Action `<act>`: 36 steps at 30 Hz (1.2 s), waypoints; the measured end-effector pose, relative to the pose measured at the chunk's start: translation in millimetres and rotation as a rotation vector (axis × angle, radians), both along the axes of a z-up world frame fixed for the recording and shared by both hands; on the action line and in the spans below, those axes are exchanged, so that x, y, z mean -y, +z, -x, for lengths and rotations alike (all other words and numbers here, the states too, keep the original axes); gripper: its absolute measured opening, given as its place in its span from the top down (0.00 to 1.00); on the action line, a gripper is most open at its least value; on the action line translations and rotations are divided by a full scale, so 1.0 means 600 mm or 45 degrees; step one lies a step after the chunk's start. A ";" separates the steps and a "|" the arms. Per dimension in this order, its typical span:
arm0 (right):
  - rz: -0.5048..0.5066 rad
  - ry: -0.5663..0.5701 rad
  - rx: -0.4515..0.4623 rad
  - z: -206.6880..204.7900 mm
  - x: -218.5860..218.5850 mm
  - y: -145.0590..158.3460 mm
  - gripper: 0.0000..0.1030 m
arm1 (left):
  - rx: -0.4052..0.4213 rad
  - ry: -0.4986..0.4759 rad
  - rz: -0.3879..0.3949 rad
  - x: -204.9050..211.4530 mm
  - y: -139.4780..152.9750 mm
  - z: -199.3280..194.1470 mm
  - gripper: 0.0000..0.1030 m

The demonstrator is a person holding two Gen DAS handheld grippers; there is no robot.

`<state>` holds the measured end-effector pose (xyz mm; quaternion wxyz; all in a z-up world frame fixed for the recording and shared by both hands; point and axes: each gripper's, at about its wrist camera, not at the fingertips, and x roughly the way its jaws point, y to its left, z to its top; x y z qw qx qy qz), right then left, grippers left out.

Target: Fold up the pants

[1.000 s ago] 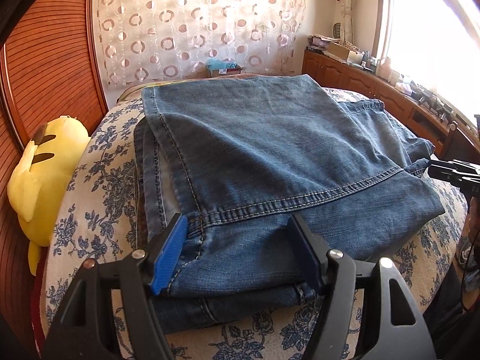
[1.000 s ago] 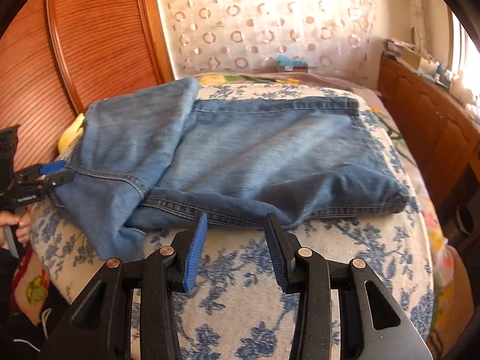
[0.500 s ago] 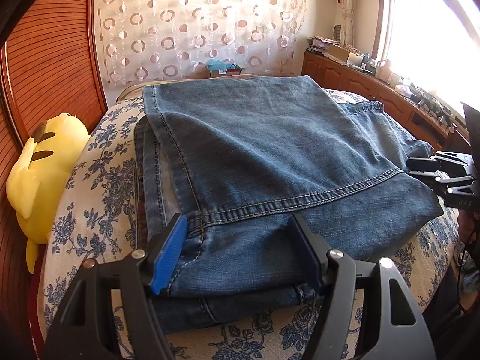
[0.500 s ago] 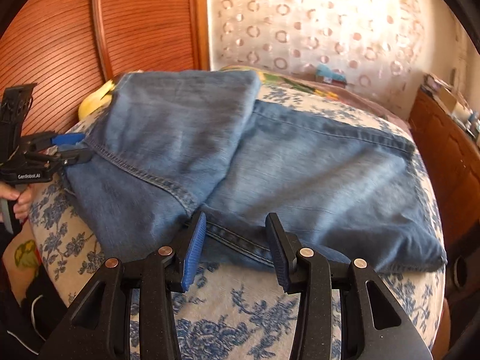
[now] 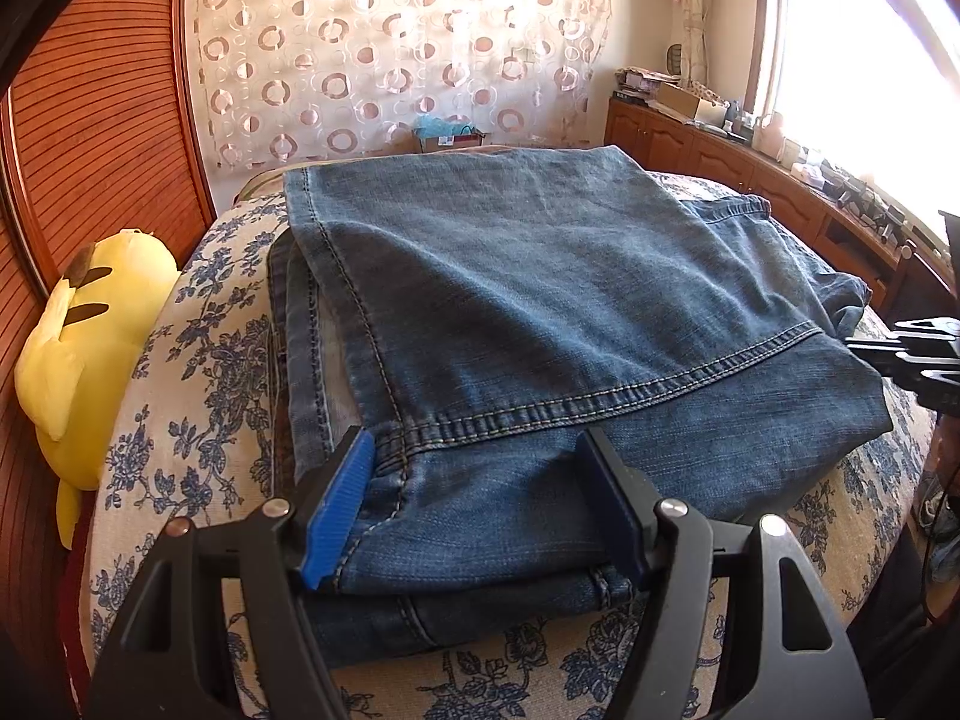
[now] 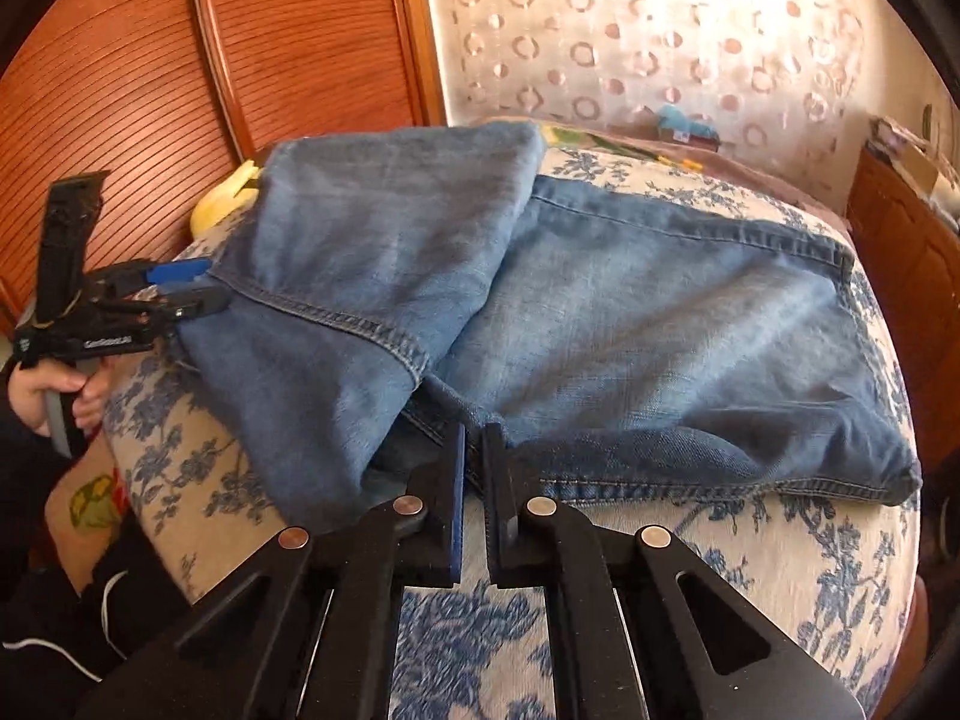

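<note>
Right wrist alone: right claw (image 6: 474,438) pinching jeans (image 6: 630,324)

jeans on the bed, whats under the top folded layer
More denim: the jeans are folded over, with lower layers peeking out along the left and front edges. Beneath lies the floral bedspread. Anything between the layers is covered.

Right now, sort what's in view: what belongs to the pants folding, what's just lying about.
Job: jeans; left hand-held gripper, jaws wide astride the jeans; right hand-held gripper, just closed on the jeans' edge.
Lying about: yellow plush toy; floral bedspread; cluttered wooden cabinet.
</note>
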<state>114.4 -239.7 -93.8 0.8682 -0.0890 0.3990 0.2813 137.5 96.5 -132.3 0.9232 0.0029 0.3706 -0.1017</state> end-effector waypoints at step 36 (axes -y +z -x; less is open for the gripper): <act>0.067 -0.604 0.098 -0.018 0.258 0.018 0.57 | -0.004 0.008 -0.018 0.003 0.002 -0.002 0.32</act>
